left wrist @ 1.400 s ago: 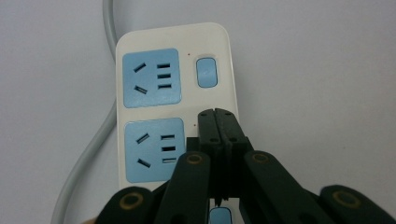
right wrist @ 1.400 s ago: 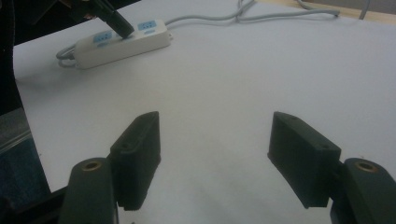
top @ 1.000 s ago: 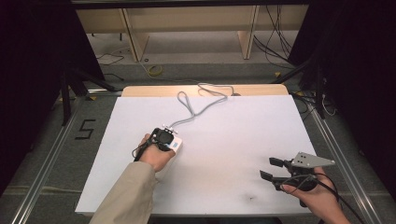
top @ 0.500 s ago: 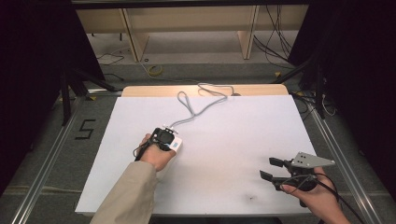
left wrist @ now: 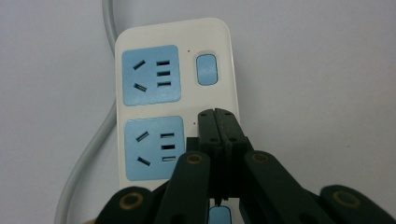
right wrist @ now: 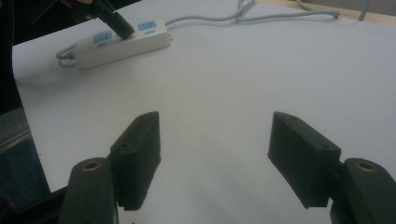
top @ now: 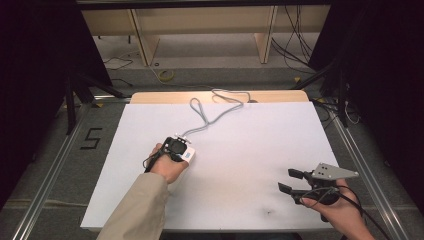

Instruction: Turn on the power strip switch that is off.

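Note:
A white power strip [left wrist: 177, 84] with blue sockets and blue switch buttons lies on the white table [top: 250, 145]. My left gripper [left wrist: 217, 114] is shut, and its closed tips sit on the strip beside the second socket, over where that socket's switch would be. In the high view the left gripper [top: 176, 146] covers most of the power strip [top: 189, 156]. The strip's grey cable [top: 210, 115] runs toward the table's far edge. My right gripper [top: 290, 181] is open with nothing between its jaws, low at the table's near right. The right gripper view shows the power strip [right wrist: 121, 42] far off.
A wooden strip [top: 165, 97] borders the table's far edge. Metal rails [top: 360, 165] run along both sides of the table. A floor mark reading 5 [top: 91, 138] lies to the left. Loose cables [top: 295, 50] hang behind the table.

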